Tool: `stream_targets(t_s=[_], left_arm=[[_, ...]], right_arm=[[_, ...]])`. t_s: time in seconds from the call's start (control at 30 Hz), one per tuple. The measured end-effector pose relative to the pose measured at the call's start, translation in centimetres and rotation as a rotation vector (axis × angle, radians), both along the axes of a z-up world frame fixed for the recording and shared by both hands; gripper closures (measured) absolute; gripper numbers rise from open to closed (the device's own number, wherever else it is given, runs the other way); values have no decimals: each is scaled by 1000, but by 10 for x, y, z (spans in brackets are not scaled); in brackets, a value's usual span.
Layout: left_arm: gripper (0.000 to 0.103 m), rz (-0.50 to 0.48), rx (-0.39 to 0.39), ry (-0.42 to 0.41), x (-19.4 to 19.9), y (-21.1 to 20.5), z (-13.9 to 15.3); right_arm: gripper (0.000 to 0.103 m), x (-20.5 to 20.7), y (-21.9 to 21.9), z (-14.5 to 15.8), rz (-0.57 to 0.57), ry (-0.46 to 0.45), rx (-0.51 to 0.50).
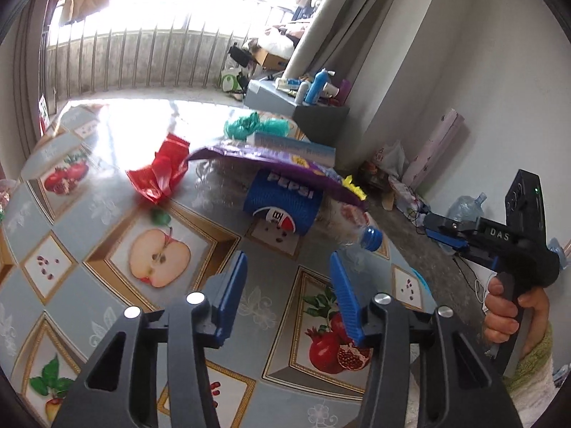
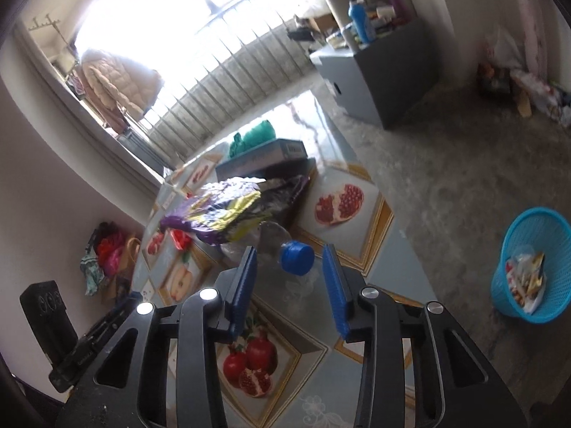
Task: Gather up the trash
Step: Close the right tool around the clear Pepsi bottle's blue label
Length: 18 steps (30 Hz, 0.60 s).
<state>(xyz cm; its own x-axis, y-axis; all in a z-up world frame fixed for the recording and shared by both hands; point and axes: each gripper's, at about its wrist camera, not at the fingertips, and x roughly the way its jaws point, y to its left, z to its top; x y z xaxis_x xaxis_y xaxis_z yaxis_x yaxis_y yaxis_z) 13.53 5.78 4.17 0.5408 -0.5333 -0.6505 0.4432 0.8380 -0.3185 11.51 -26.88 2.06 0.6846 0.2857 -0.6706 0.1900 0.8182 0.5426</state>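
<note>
At centre frame you are lining the right gripper (image 2: pixel 289 271), jaws spread and empty, around the bottle's blue cap (image 2: pixel 297 257), bin (image 2: pixel 531 264) waiting far right.

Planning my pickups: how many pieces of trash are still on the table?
3: a red wrapper far left, a purple snack bag draped over a crushed Pepsi bottle, blue cap nearest the right gripper. More may hide beneath.
</note>
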Motion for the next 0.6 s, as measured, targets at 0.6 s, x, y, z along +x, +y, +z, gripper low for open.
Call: stream_targets(t_s=[0.6], left_arm=[[84, 23, -24, 87, 40, 9, -34]], right_arm=[[69, 62, 38, -45, 250, 193, 234]])
